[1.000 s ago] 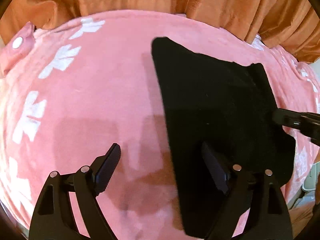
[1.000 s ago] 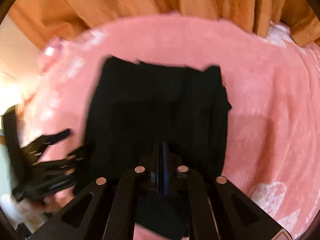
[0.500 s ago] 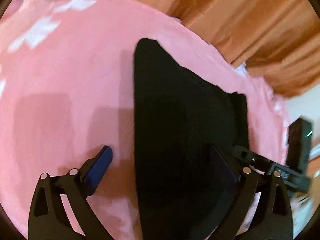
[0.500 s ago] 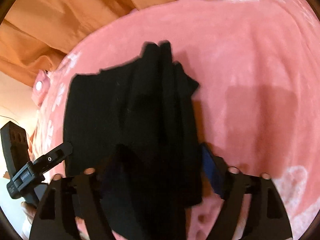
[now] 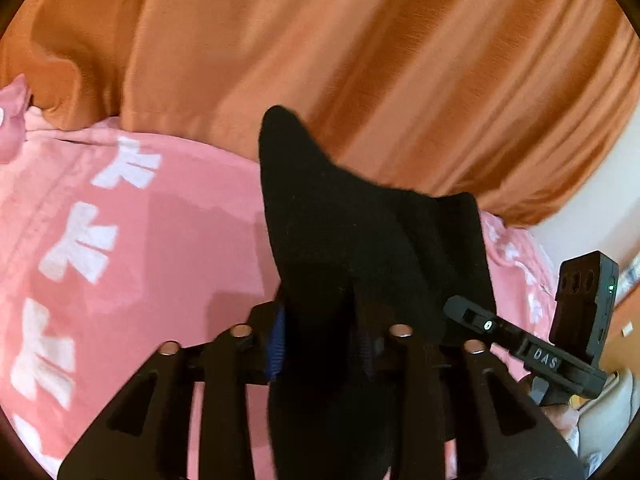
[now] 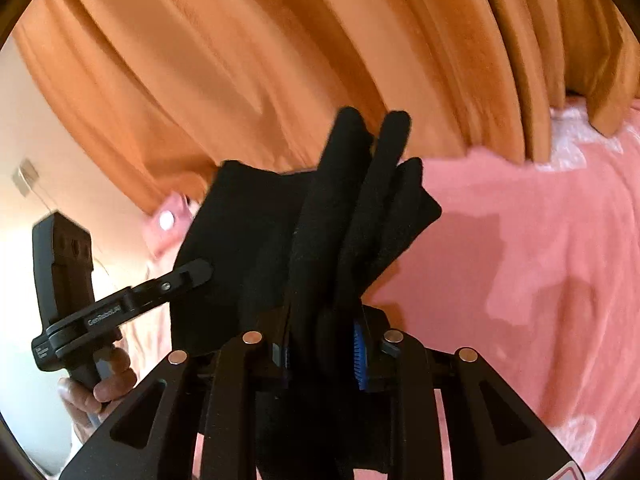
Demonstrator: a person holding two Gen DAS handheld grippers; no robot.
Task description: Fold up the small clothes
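Orange curtain [image 5: 360,60] behind "DAS"-marked right tongs [image 5: 464,308] gripping black garment [image 5: 360,240].

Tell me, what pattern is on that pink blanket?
White bow-like shapes on the pink blanket, clearest in the left wrist view.

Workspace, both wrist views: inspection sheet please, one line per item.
Surface: pink blanket with white prints.
Job's things: one black garment, lifted off the blanket, bunched in folds in the right wrist view.
Clutter: nothing seen.
Grippers: left gripper and right gripper each have their jaws clamped on the garment's near edge, having just been closing on it; a hand holds the left one's handle.
Cables: nothing seen.
Surroundings: orange curtain behind the blanket, pale wall beside it.
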